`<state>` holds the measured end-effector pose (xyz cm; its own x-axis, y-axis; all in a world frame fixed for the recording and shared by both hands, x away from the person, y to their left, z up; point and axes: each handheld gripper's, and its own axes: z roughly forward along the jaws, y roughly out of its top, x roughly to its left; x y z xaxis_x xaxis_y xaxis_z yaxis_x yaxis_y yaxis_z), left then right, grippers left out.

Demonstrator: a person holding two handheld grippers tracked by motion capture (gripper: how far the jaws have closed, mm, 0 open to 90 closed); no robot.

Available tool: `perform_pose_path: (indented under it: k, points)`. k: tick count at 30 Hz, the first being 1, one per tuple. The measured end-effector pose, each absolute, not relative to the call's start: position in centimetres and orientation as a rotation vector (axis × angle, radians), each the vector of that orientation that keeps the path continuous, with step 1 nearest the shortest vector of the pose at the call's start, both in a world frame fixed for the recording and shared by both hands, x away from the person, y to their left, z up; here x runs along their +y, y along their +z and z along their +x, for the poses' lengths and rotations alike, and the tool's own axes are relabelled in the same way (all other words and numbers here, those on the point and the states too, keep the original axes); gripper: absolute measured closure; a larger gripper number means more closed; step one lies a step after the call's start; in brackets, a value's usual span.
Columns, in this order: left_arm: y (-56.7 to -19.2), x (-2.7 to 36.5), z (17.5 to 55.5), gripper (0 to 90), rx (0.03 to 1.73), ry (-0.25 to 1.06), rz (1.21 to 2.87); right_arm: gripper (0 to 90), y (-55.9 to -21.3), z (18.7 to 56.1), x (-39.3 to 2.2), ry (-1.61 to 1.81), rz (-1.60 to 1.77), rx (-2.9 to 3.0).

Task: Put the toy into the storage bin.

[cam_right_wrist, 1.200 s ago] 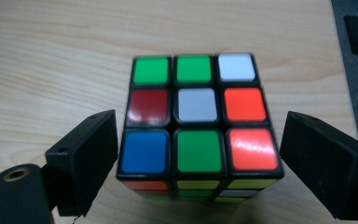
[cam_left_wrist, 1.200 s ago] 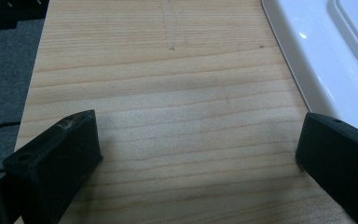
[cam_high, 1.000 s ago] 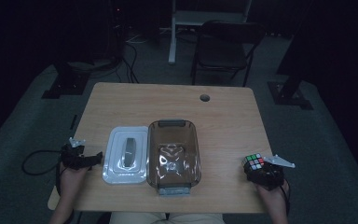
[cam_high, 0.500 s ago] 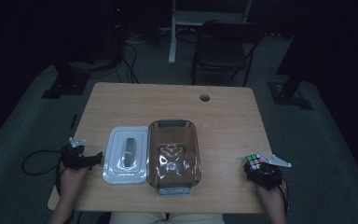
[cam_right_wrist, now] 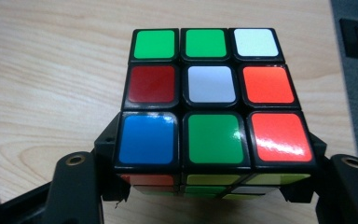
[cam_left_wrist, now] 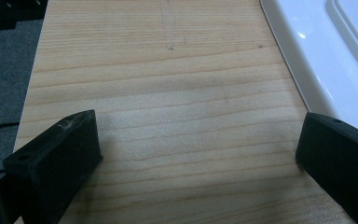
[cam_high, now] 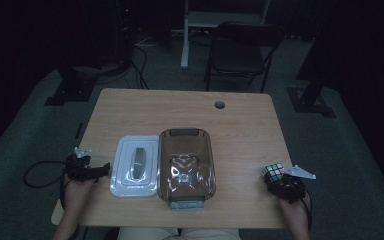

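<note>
Tongs on the right [cam_high: 280,181] grip the puzzle cube [cam_high: 273,172] at the near right corner of the wooden table [cam_high: 190,107]; their jaws have just been closing, and in the right gripper view they press against the cube's [cam_right_wrist: 212,98] two opposite sides, low on its near end, with the cube resting on the wood between them. Its top face shows green, green and white in the far row, dark red, white and orange in the middle, and blue, green and orange nearest the tongs. Across the table, the left tongs [cam_high: 100,170] stand wide apart with nothing between them, jaws pointing toward the white lid [cam_high: 135,167] that lies just beyond their tips; in the left gripper view bare wood [cam_left_wrist: 168,93] spans the gap, and the lid's rounded rim [cam_left_wrist: 307,60] runs beside the right-hand jaw, close to it though contact cannot be told. A clear brown container [cam_high: 186,165] sits between the two pairs of tongs, touching the lid's far edge and well apart from the cube, its mouth facing up
</note>
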<state>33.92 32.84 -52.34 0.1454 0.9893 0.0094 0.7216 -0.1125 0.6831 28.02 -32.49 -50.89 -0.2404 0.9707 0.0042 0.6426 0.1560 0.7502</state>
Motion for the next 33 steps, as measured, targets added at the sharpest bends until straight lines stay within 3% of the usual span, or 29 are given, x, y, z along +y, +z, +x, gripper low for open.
perform_pose_path:
  k: [33]
  points:
    - [-52.3,32.8,33.9,0.5,1.626,0.652,1.898,33.8,-40.3,27.6,-28.1,1.106,1.163,2.069]
